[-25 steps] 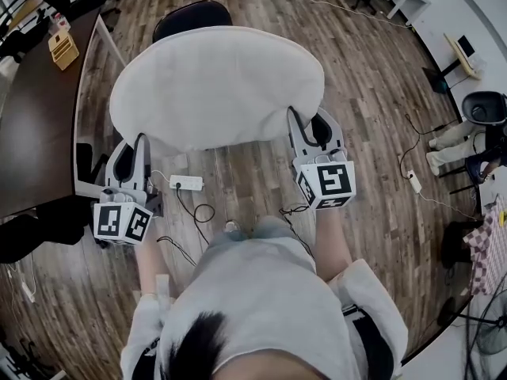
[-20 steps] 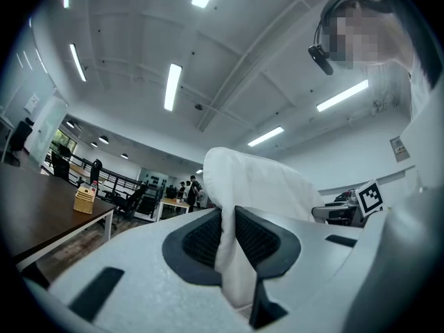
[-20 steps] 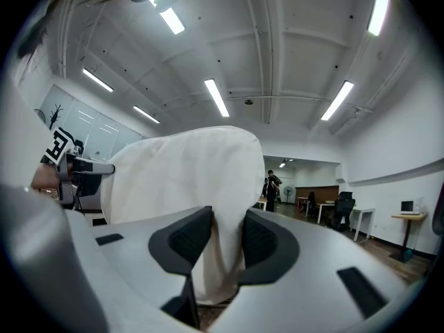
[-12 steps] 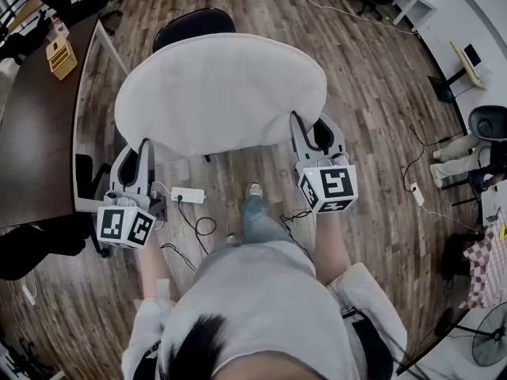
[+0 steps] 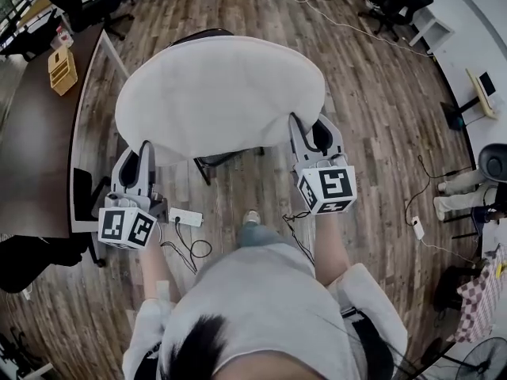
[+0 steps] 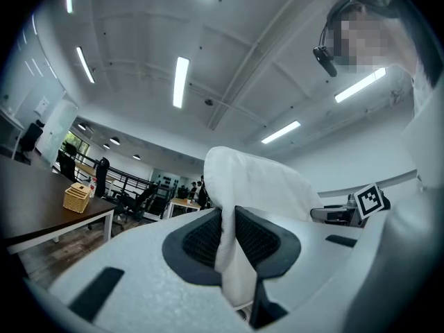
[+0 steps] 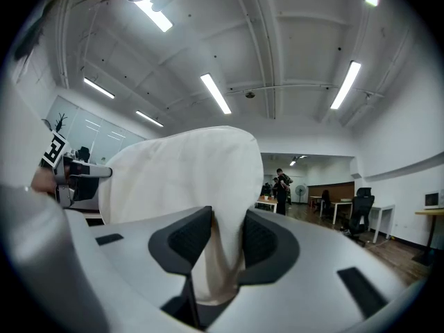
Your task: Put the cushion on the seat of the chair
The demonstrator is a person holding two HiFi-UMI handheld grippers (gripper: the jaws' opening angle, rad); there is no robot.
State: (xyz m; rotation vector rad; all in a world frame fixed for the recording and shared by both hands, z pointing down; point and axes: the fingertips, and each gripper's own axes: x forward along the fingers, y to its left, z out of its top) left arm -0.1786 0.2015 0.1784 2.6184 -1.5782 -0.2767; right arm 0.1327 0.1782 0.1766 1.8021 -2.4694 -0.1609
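A large round off-white cushion [image 5: 218,93] hangs level in the air between both grippers. My left gripper [image 5: 145,150] is shut on its near left edge, and in the left gripper view the cloth [image 6: 239,207] is pinched between the dark pads. My right gripper [image 5: 304,129] is shut on the near right edge, where the cushion [image 7: 187,179] fills the space between its pads. A black chair [image 5: 207,158] stands under the cushion; only part of its seat and legs show below the cushion's near edge and a sliver of its back at the far edge.
A dark long table [image 5: 36,149] with a wicker box [image 5: 61,62] runs along the left. A white power strip [image 5: 183,217] and cables lie on the wooden floor by the person's foot [image 5: 252,217]. More office chairs [image 5: 396,2] stand at the far right.
The person has walked forward with the cushion held in both grippers. The chair has come from beyond the cushion's far edge to beneath it, and the power strip has slid nearer.
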